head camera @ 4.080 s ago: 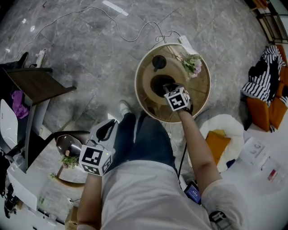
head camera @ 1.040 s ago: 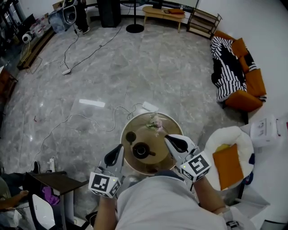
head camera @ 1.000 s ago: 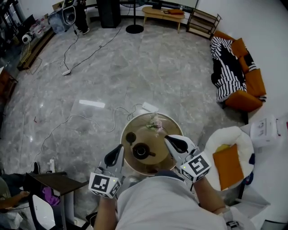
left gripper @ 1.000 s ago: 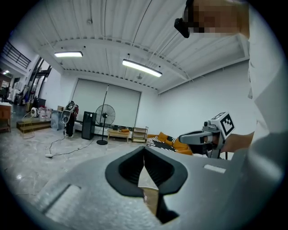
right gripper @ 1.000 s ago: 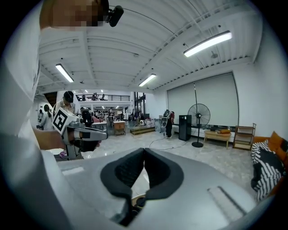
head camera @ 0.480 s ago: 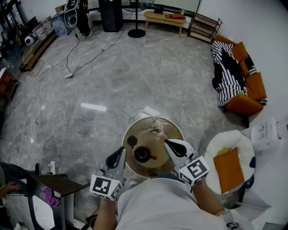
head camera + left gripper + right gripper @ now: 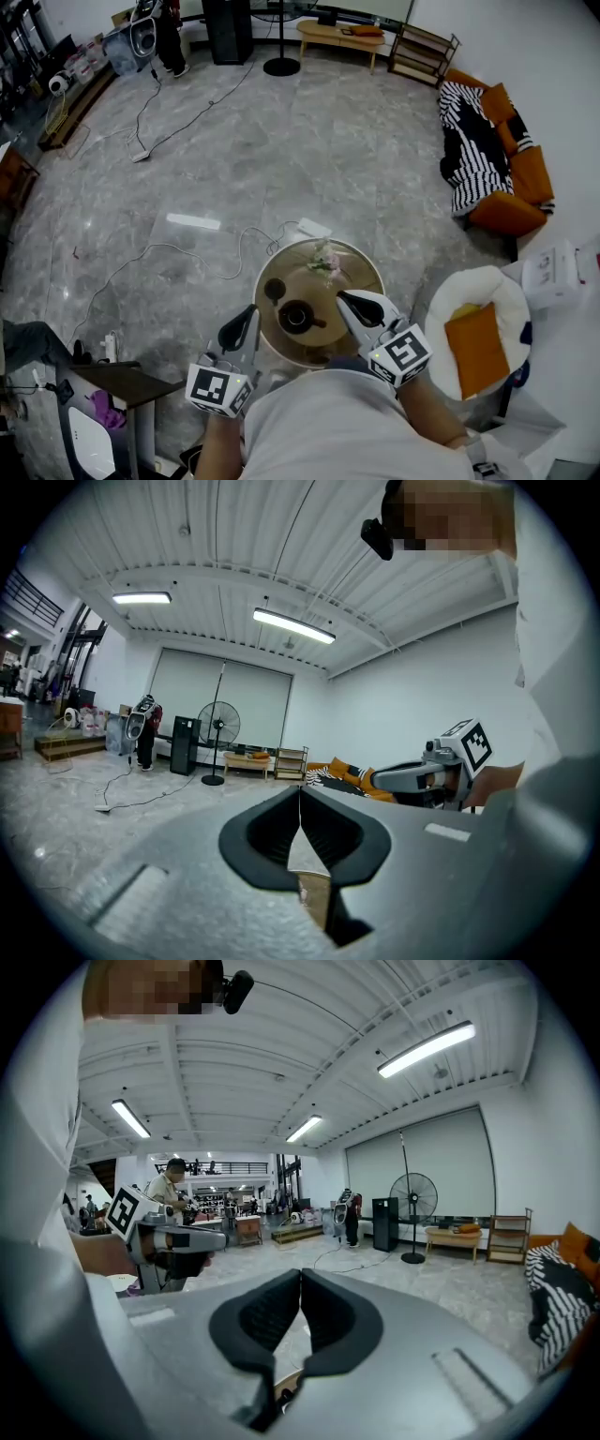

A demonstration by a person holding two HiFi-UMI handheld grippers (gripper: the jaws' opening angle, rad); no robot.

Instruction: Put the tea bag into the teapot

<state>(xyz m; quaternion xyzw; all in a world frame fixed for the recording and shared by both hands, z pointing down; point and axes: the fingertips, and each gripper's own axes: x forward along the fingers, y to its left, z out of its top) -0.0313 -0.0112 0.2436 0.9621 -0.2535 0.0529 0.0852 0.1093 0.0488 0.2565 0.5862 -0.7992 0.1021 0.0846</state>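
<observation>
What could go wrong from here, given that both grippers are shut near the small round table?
The teapot and its loose lid sit on the small table; a low sweep of the right gripper might knock either off. A cable lies on the floor by the table, so a step forward could catch it.

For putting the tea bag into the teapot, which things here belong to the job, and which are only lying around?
Belongs to the job: teapot, dark lid beside it, round table, left gripper and right gripper, both shut. No tea bag shows.

Only lying around: flowers, white power strip, orange cushion, striped throw.
</observation>
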